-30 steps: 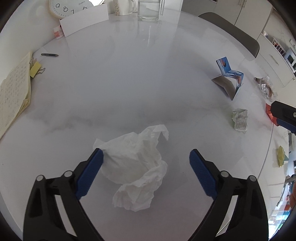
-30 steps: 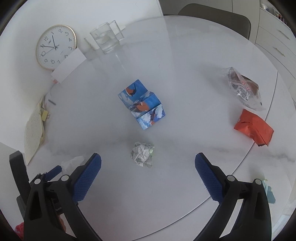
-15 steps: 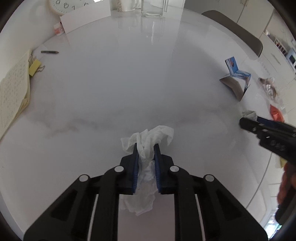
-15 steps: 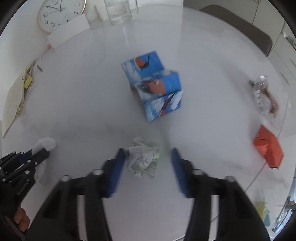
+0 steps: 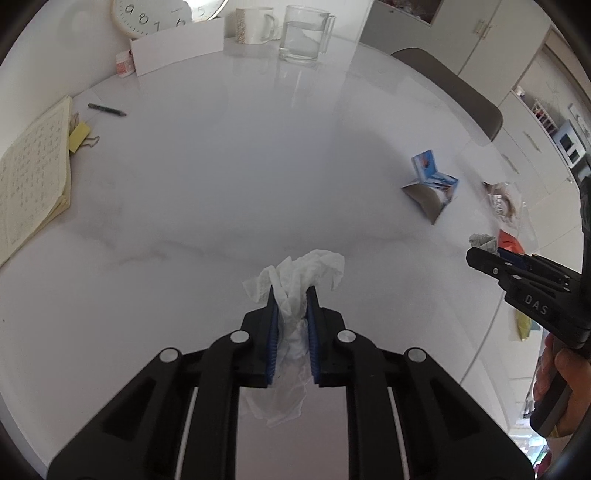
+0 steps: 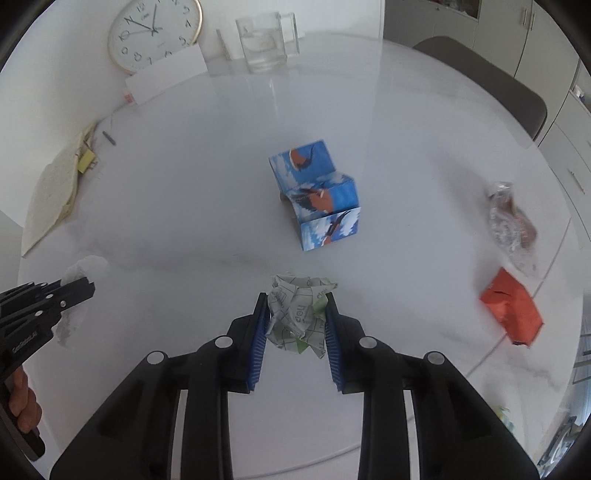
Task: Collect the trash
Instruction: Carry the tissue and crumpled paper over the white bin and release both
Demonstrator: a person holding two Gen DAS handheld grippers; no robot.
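Your L gripper (image 5: 291,295) is clamped on the white tissue (image 5: 299,273), just off the white marble table (image 5: 221,177). Your R gripper (image 6: 295,310): jaws closing, pads against the paper ball (image 6: 299,314). Ahead of it: blue bird box (image 6: 317,195), then clear wrapper (image 6: 509,225) and red packet (image 6: 513,306) to the right. Far edge: clock (image 6: 155,33), glass mug (image 6: 266,40); notebook (image 5: 29,173) left.

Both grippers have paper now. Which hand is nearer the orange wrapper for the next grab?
Right. The orange wrapper lies just beside the right gripper, whose jaws are closing on the crumpled paper ball. The left gripper, clamping the white tissue, sits farther away.
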